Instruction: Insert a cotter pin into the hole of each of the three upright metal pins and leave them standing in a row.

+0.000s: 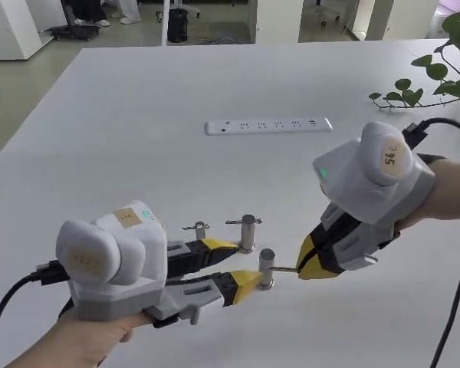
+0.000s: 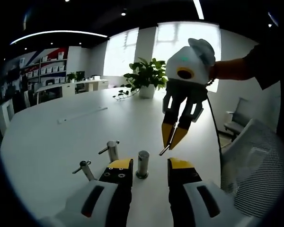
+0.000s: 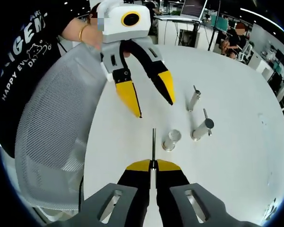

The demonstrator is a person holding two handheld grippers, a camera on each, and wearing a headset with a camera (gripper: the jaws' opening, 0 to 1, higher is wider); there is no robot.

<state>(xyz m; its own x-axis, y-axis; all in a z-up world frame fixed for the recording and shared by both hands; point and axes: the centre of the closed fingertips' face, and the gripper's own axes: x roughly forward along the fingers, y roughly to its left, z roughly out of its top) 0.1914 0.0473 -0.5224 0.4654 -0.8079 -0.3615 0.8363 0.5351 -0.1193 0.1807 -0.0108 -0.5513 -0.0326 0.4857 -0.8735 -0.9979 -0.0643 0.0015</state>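
Nearest, the left gripper [image 1: 241, 263], yellow-tipped jaws apart, brackets a short, bare silver metal pin [image 1: 266, 268] upright on the white surface [image 1: 215, 169]. The right gripper [image 1: 301, 268], jaws clamped on a thin wire cotter pin [image 1: 284, 268], holds its tip just beside that pin. Behind stand a second pin [image 1: 248, 232] and a third pin [image 1: 199, 230], both already fitted. This looks like the last insertion; next, align the tip with the hole and push through.

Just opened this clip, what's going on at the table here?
A person works at a white table with a handheld gripper in each hand. The right claw is shut on a cotter pin and points it at the nearest metal pin. The tip is close beside that pin but not yet through its hole. The left claw is open and flanks that pin without gripping it. The rear-left metal pin and rear-right metal pin already carry cotter pins, so this is the last one.
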